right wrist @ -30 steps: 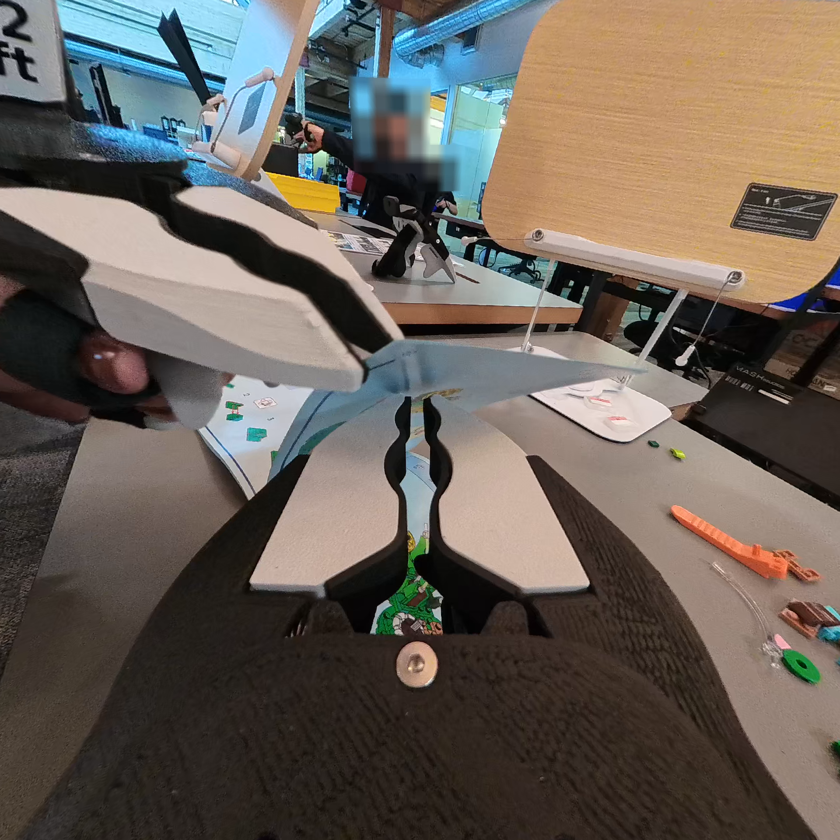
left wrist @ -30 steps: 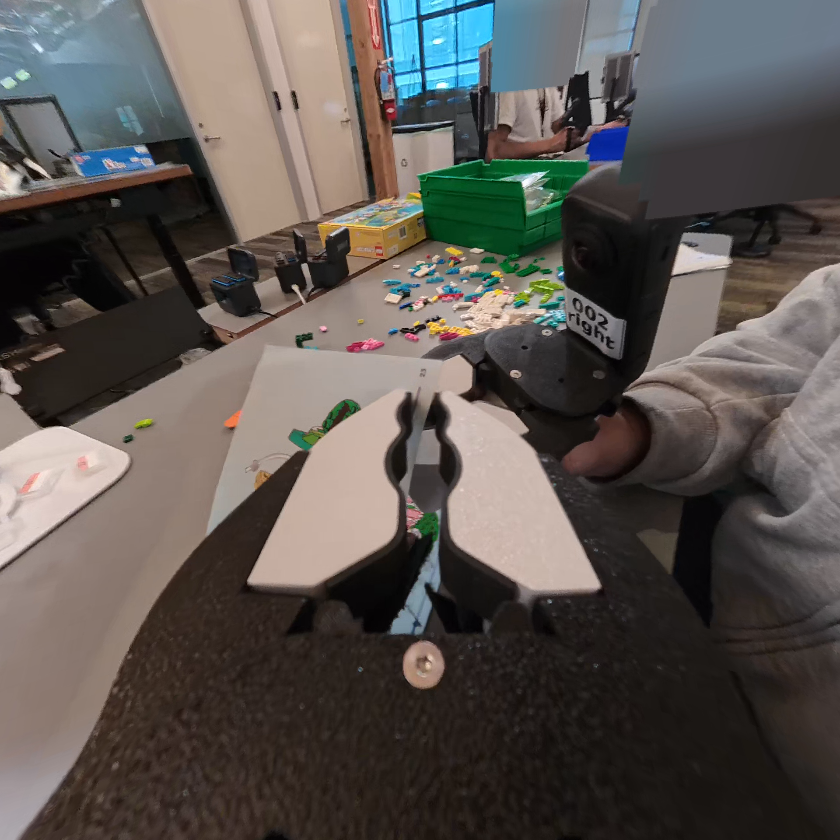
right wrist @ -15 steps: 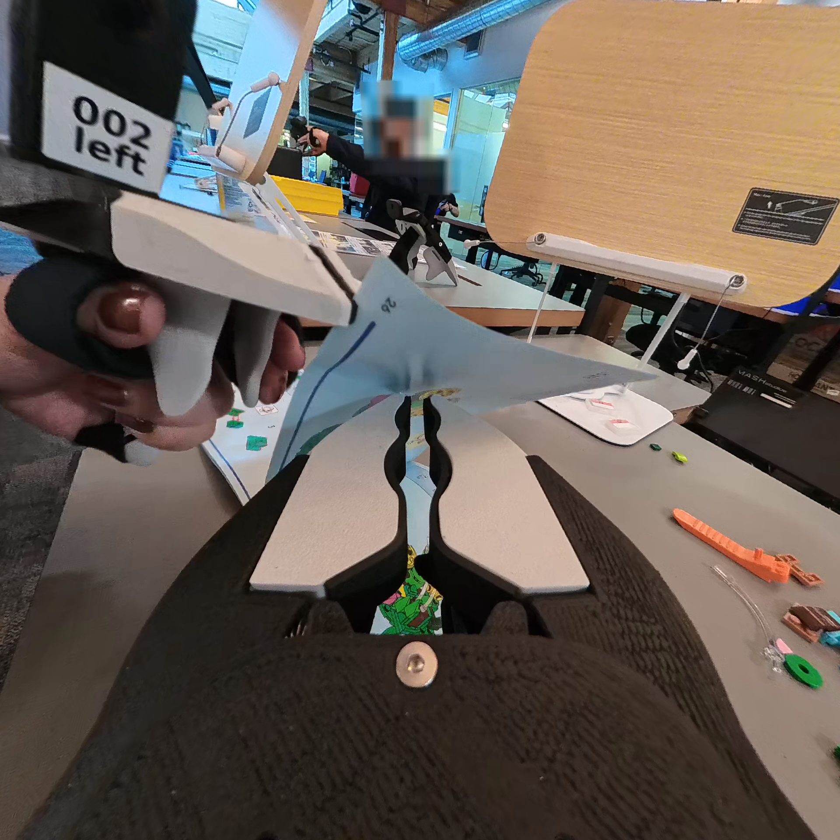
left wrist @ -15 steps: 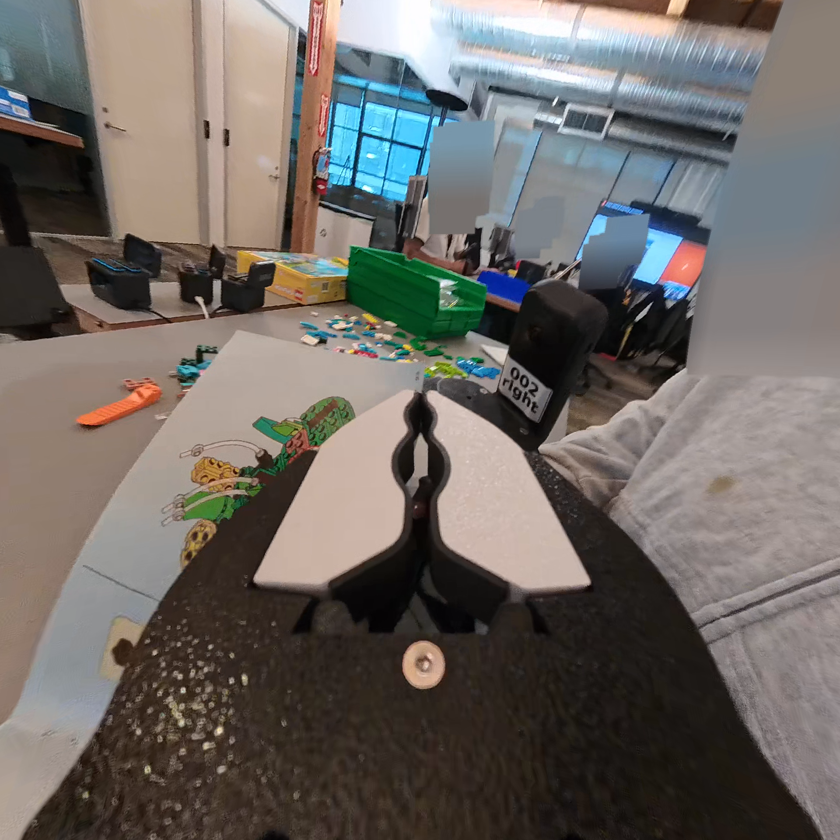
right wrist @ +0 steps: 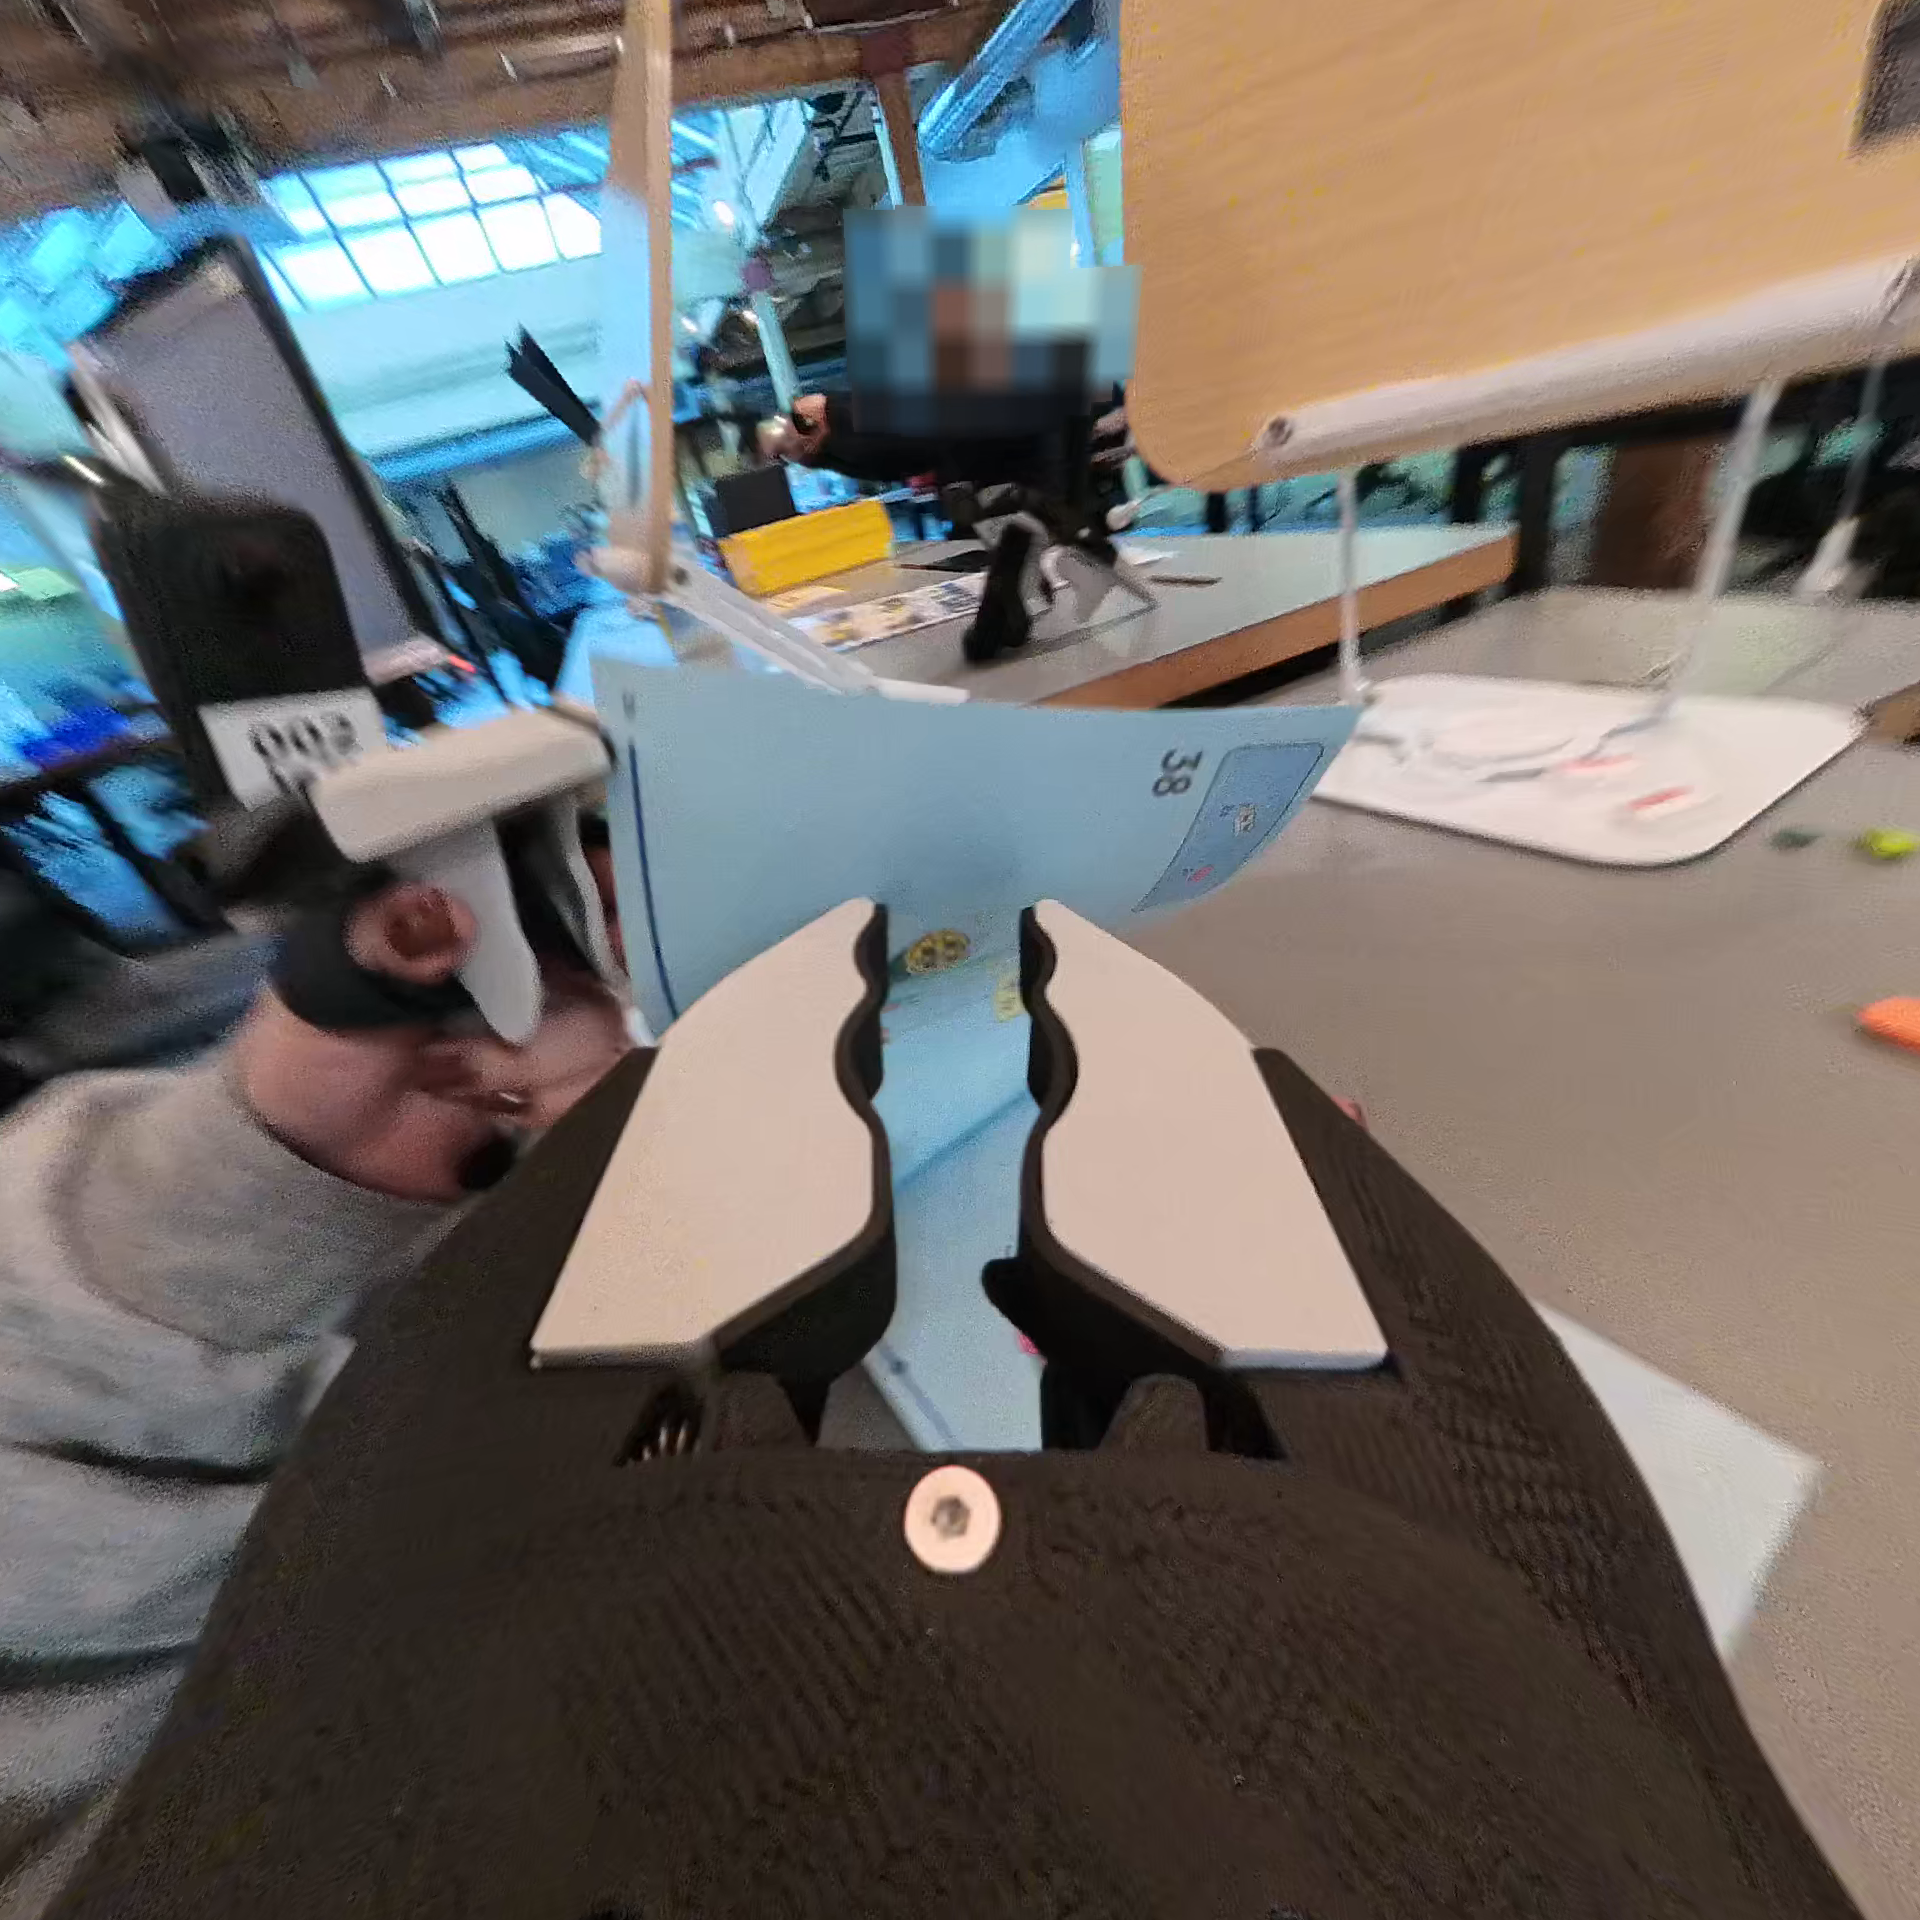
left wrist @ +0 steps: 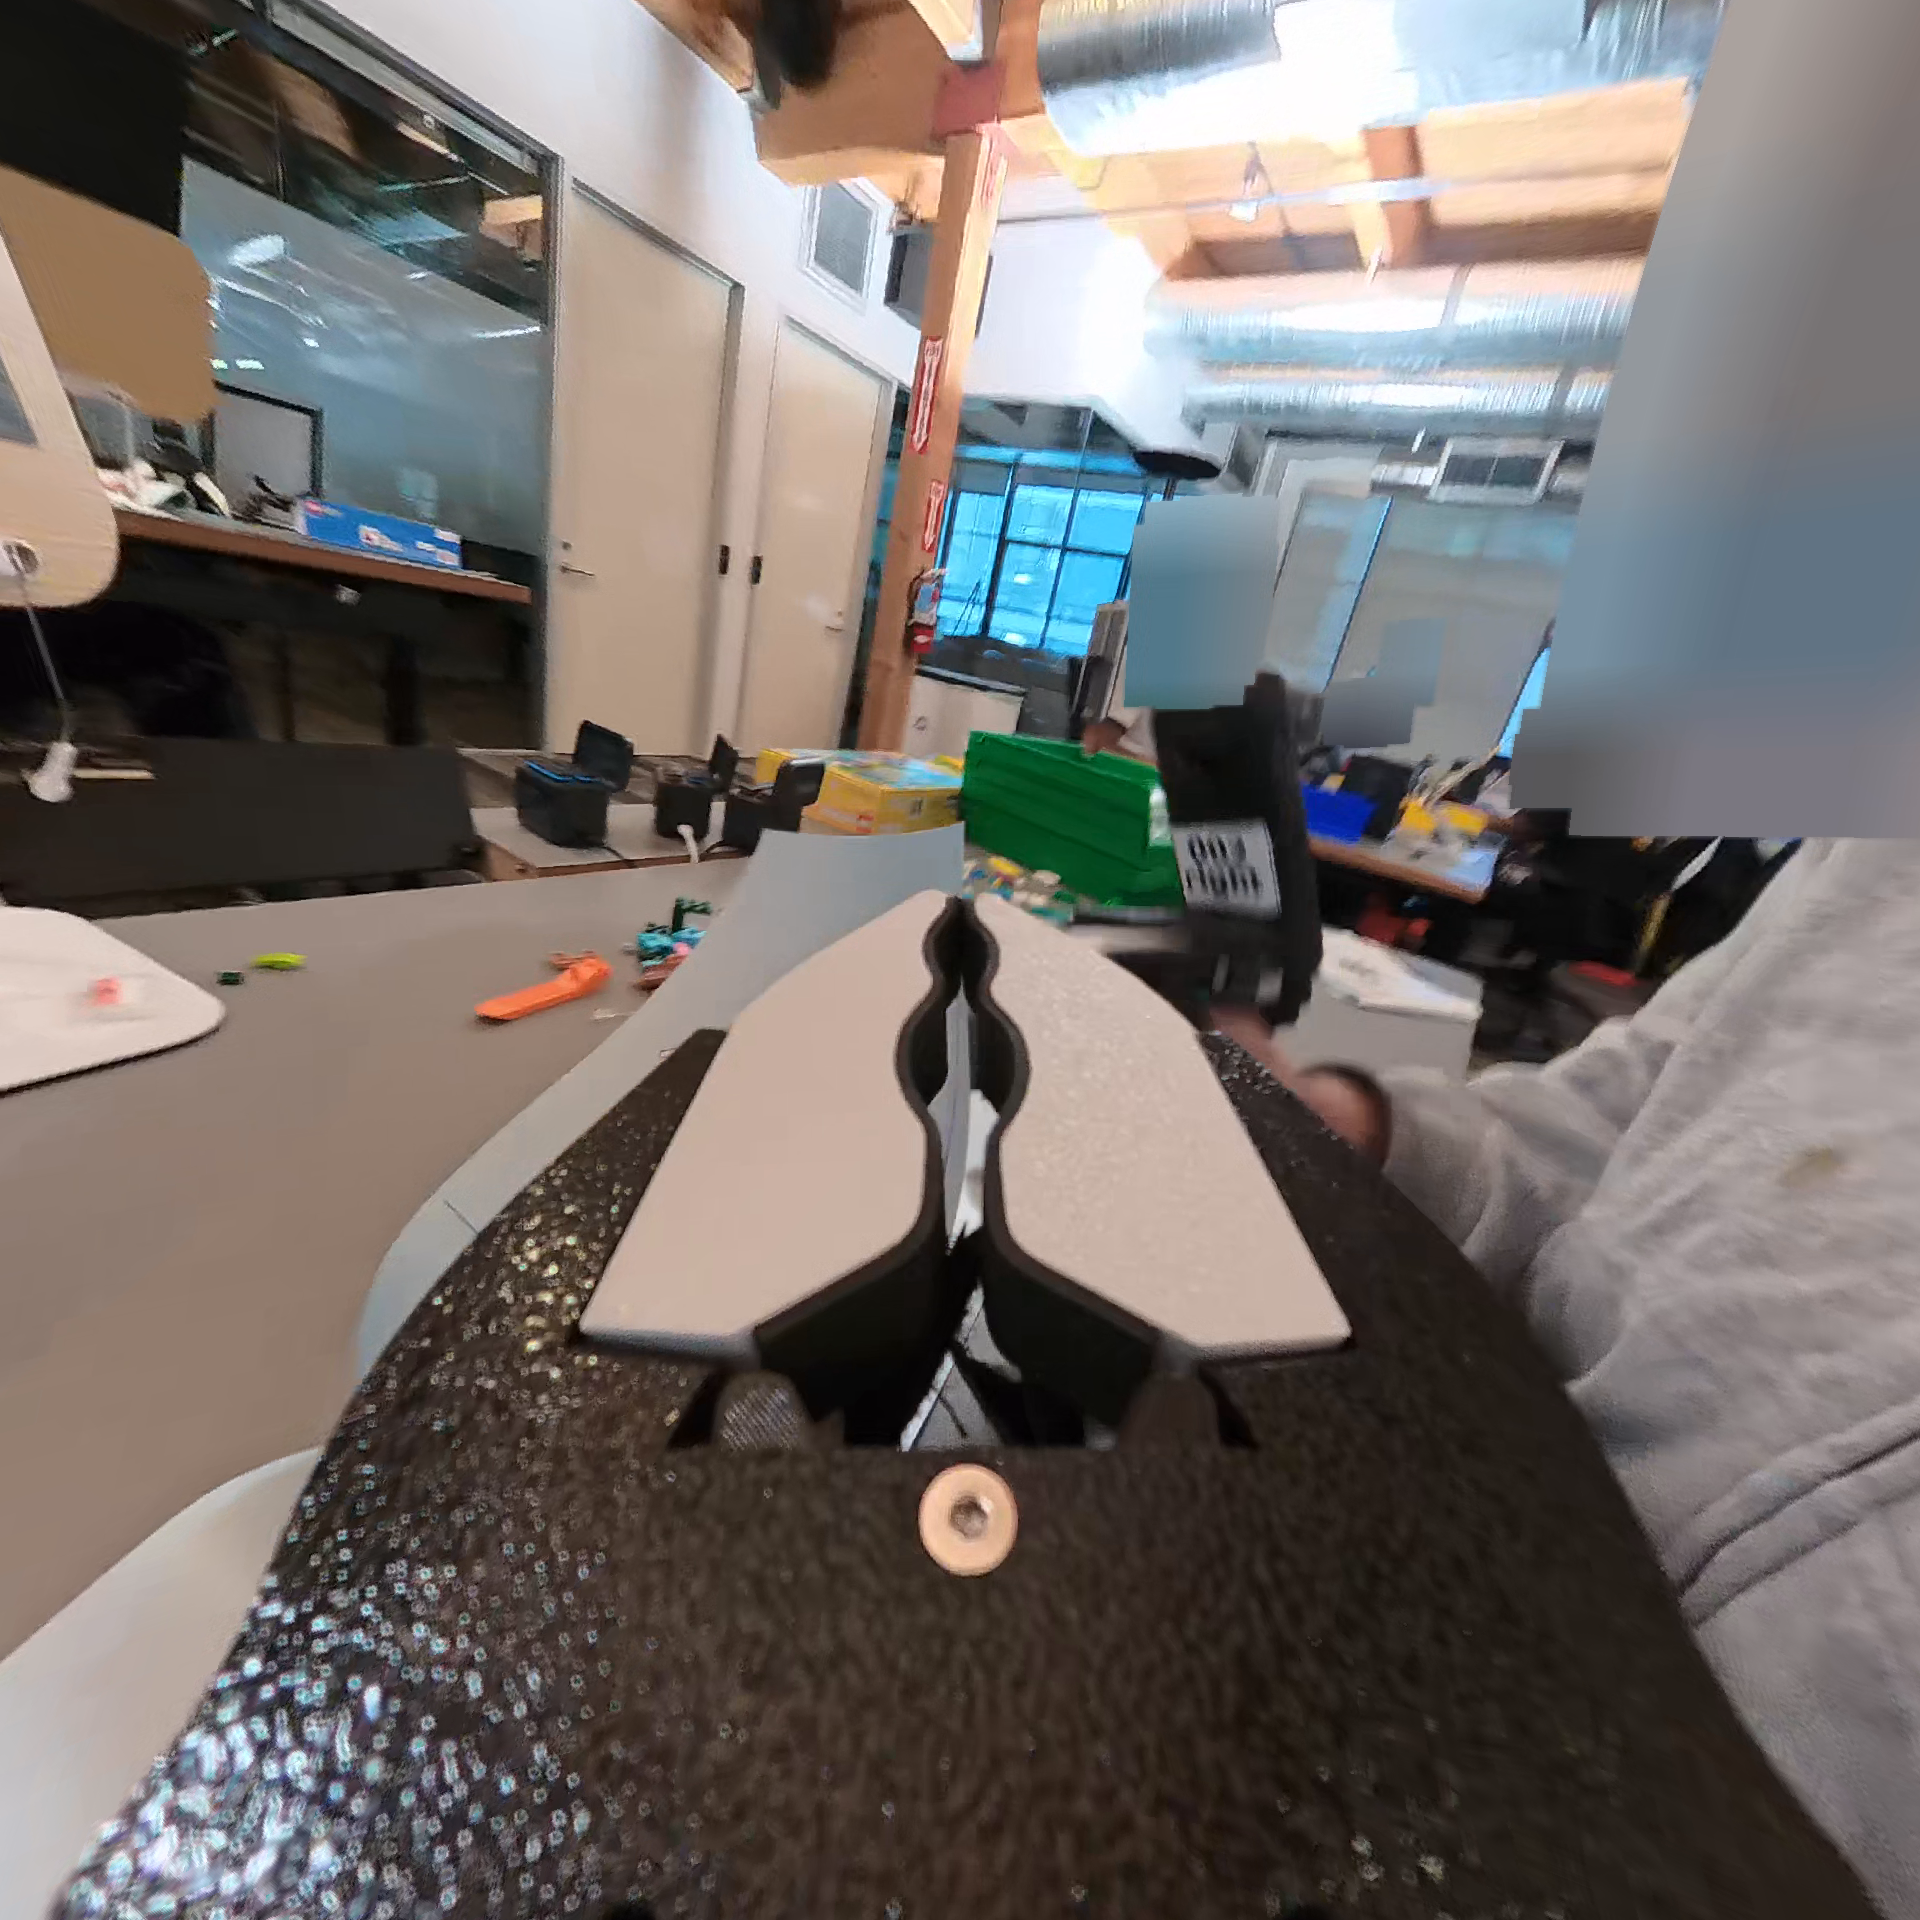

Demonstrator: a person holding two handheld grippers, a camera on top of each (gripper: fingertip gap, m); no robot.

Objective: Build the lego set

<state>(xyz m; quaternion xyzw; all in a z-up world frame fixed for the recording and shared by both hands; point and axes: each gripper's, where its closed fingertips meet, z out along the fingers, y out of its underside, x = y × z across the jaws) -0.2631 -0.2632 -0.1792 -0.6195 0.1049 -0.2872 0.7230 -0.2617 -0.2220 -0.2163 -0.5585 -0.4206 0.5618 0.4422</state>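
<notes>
Grey table (left wrist: pixel 260 1091) carrying scattered parts

An orange tool (left wrist: pixel 540 992), small coloured bricks (left wrist: pixel 665 940), a white pad (left wrist: pixel 94 997) and a booklet (right wrist: pixel 956 1247) are lying on it.

a printed number stands near the upper right corner of the light blue page (right wrist: pixel 935 790), beside a small framed picture. a white label (right wrist: pixel 291 743) with dark characters, blurred, sits on the black body of the left gripper (left wrist: pixel 961 914); a like label (left wrist: pixel 1226 868), unreadable, sits on the right gripper (right wrist: pixel 954 920). red signs (left wrist: pixel 930 390) with white lettering run down the wooden post (left wrist: pixel 935 520). a dark sticker (right wrist: pixel 1886 73) sits at the wooden board's (right wrist: pixel 1455 208) top right corner.
</notes>
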